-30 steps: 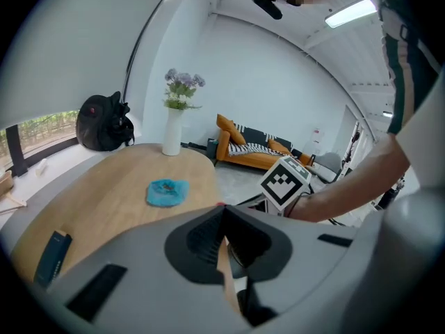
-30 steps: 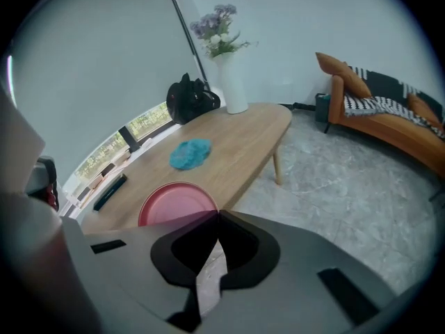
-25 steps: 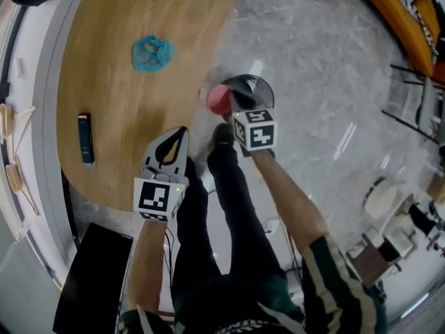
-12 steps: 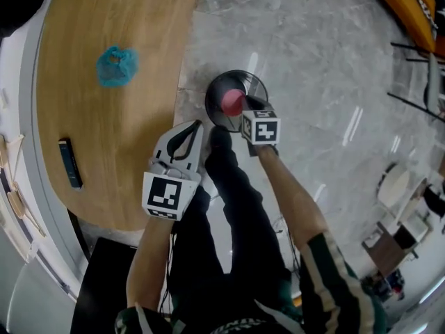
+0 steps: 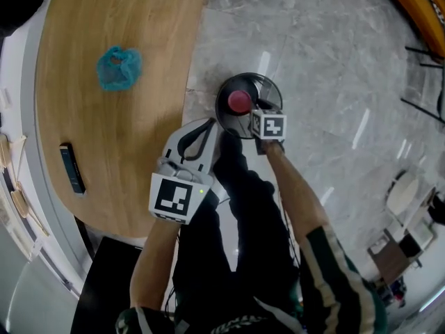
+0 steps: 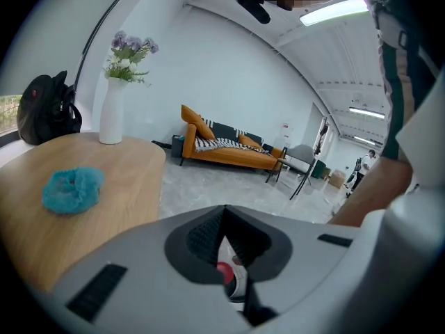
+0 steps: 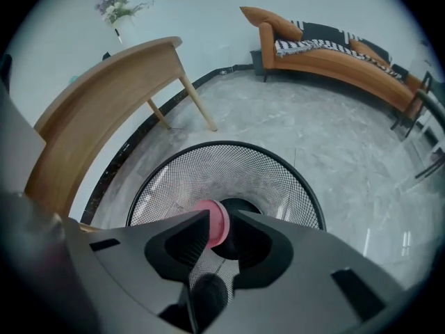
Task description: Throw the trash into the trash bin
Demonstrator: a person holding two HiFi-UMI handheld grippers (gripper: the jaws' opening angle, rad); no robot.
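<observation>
Right gripper (image 7: 221, 218) points steeply down over the trash bin (image 7: 208, 179), and its jaws are opening. A pink round piece of trash (image 7: 212, 221) sits at their tips, against one jaw with a dark gap on the other side, inside the ring of the bin's rim. From the head view the same pink piece (image 5: 240, 101) shows within the black mesh bin (image 5: 271, 92), just ahead of the right gripper (image 5: 252, 110). Left gripper (image 6: 224, 209) has its jaws together with nothing between them (its tips meet in a point), and it hangs beside the table edge (image 5: 208, 122). Farther off, a teal crumpled wad (image 5: 118, 68) lies on the wooden table (image 5: 139, 19), well apart from a slim dark blue object (image 5: 71, 169). Beyond stand a white vase (image 6: 111, 117) of flowers and an orange sofa (image 6: 222, 152).
</observation>
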